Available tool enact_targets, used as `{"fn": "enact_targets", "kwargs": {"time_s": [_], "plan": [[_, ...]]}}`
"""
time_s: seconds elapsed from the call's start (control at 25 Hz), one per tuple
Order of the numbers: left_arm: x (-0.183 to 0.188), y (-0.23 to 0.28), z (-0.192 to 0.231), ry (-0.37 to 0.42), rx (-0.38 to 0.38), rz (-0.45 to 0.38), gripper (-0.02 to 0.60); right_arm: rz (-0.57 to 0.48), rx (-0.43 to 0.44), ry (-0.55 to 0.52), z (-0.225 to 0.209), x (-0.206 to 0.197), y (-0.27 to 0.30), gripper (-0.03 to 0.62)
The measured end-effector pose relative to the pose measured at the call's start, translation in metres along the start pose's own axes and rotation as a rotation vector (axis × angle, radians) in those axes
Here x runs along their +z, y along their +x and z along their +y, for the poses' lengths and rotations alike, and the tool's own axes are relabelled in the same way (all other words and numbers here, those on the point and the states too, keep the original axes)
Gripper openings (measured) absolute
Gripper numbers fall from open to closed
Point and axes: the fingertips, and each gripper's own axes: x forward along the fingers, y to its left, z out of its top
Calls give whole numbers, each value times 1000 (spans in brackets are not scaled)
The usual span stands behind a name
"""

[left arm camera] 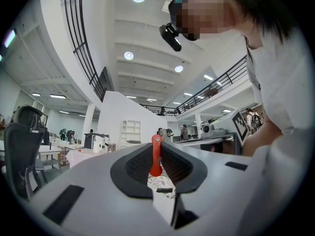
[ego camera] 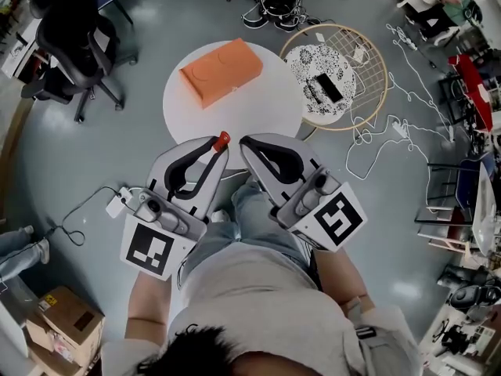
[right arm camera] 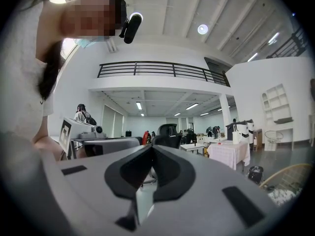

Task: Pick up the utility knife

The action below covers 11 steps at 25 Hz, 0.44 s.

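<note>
The utility knife (ego camera: 222,139) is red, and only its end shows in the head view, sticking out past the tips of my left gripper (ego camera: 213,150). In the left gripper view the knife (left arm camera: 156,156) stands upright between the black pads, with my left gripper (left arm camera: 156,167) shut on it. My right gripper (ego camera: 247,146) is beside it, held just above the person's lap, jaws together. In the right gripper view my right gripper (right arm camera: 151,151) is shut with nothing between the pads. Both grippers point up and away from the floor.
A round white table (ego camera: 266,108) ahead carries an orange box (ego camera: 221,70). To its right stands a wicker-rimmed round stand (ego camera: 376,61) with a patterned cloth and a black phone (ego camera: 329,88). An office chair (ego camera: 70,37) is far left, cables (ego camera: 376,139) lie right, and a cardboard box (ego camera: 66,319) is at bottom left.
</note>
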Motion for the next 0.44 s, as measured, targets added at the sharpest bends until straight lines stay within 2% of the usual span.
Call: {"fn": "enact_targets", "kwargs": {"time_s": [0.44], "plan": [[7,-13,-4,21,-15,-15,55,-13,-1,-28,14,6,1,8]]}}
